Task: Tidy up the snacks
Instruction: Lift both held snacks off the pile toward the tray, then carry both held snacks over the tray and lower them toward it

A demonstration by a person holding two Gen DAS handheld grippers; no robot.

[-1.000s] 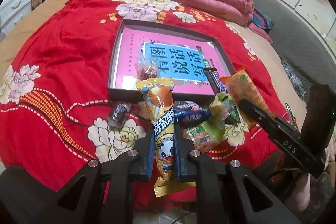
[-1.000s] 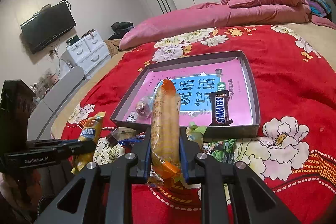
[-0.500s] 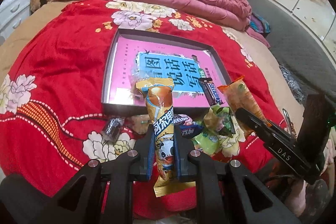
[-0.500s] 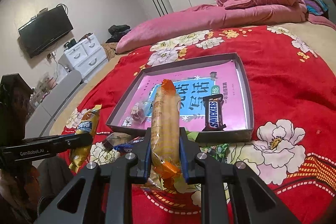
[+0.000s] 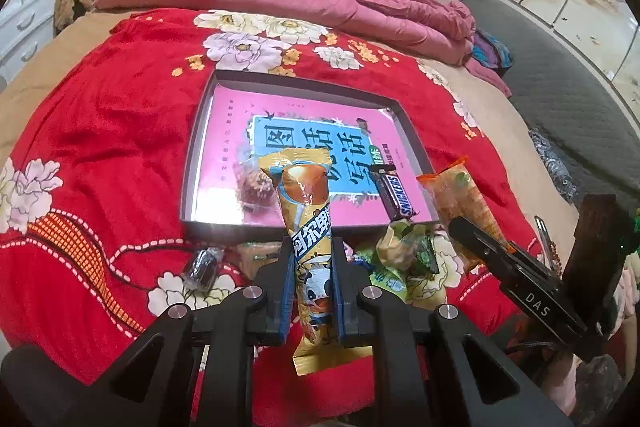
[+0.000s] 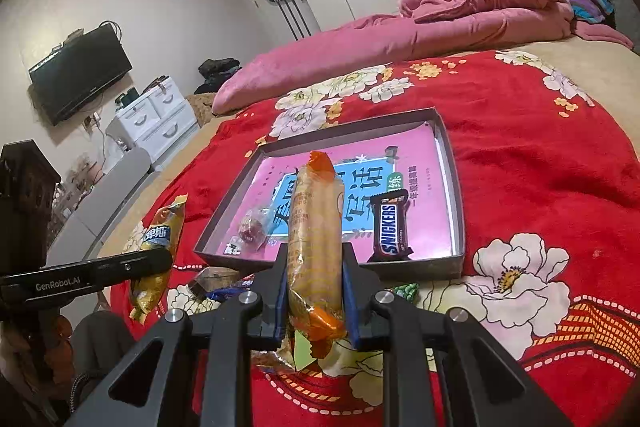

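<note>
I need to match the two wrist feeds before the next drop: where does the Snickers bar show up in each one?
Left wrist: the Snickers bar lies in the box's near right corner, right of the yellow panda snack that the left gripper holds.
Right wrist: the bar stands against the near wall, just right of the orange-tipped snack in the right gripper.
Shared landmark: the pink book with the blue title panel lining the box.

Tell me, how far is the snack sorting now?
Done: the Snickers and a small candy lie in the tray. In hand: the left gripper holds a yellow pack, the right gripper an orange pack. Left: several wrappers on the blanket before the tray.
</note>
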